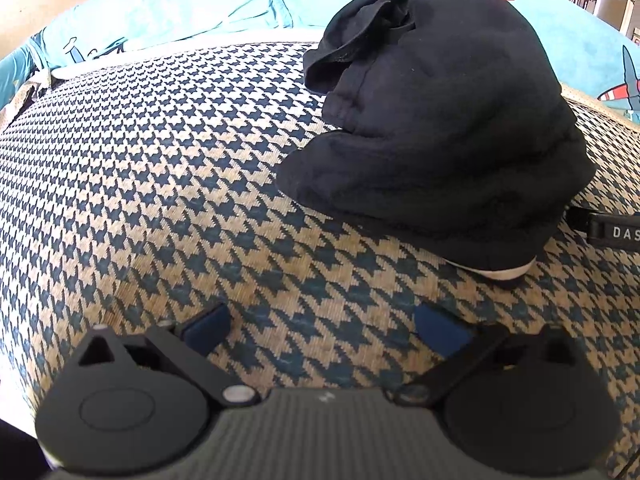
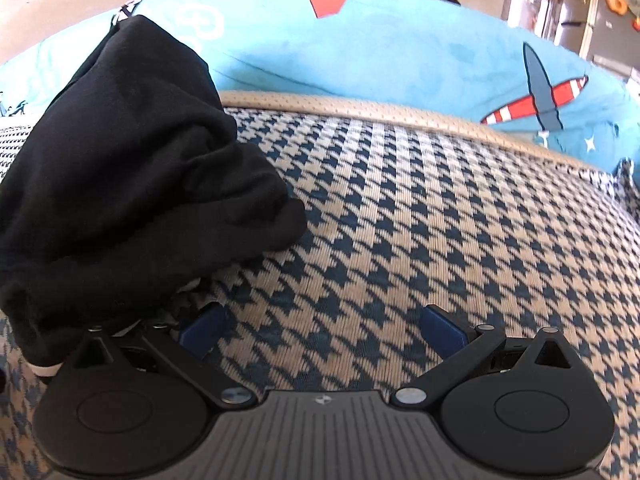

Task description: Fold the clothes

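A black garment (image 1: 436,120) lies bunched in a heap on the houndstooth surface (image 1: 160,184), with a white edge showing at its near corner. In the left wrist view it sits ahead and to the right of my left gripper (image 1: 320,324), which is open and holds nothing. In the right wrist view the same black garment (image 2: 132,176) is piled at the left, and its near edge droops beside the left finger. My right gripper (image 2: 320,324) is open over the bare houndstooth surface (image 2: 440,220), with nothing between its blue pads (image 2: 442,330).
A light blue blanket (image 2: 400,48) printed with planes lies along the far edge of the surface, behind a tan piped border (image 2: 360,110). A black strap with white letters (image 1: 612,232) pokes out at the right of the garment. Room furniture shows far back at the right.
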A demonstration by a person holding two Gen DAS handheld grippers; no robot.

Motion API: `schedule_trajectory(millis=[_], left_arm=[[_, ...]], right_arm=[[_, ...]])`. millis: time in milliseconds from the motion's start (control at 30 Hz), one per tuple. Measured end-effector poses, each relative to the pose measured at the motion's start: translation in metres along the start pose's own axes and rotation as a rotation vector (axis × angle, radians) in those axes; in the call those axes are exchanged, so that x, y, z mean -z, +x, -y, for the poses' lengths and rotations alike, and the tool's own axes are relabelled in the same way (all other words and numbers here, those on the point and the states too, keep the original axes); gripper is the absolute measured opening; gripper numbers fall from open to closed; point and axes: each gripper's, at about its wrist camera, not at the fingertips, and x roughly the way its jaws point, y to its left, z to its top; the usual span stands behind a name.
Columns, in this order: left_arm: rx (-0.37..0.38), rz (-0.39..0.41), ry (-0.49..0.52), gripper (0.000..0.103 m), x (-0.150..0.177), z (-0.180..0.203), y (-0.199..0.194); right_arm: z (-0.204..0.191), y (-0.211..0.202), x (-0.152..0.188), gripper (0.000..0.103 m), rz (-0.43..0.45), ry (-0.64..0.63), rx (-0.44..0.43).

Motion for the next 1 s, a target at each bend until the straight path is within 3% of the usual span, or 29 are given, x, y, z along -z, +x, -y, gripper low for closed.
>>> schedule_trajectory(millis=[433,1000], left_arm=[[-0.013,0.023,0.003,0.103,0.004,0.002,-0.001],[-0.013,0.002,0.017,0.103,0.011,0.006,-0.009]], right_arm=[[-0.009,-0.023,0.013,0.103,-0.129,0.081,0.025],[-0.032,-0.064,0.05,0.103,-0.167,0.052,-0.023]])
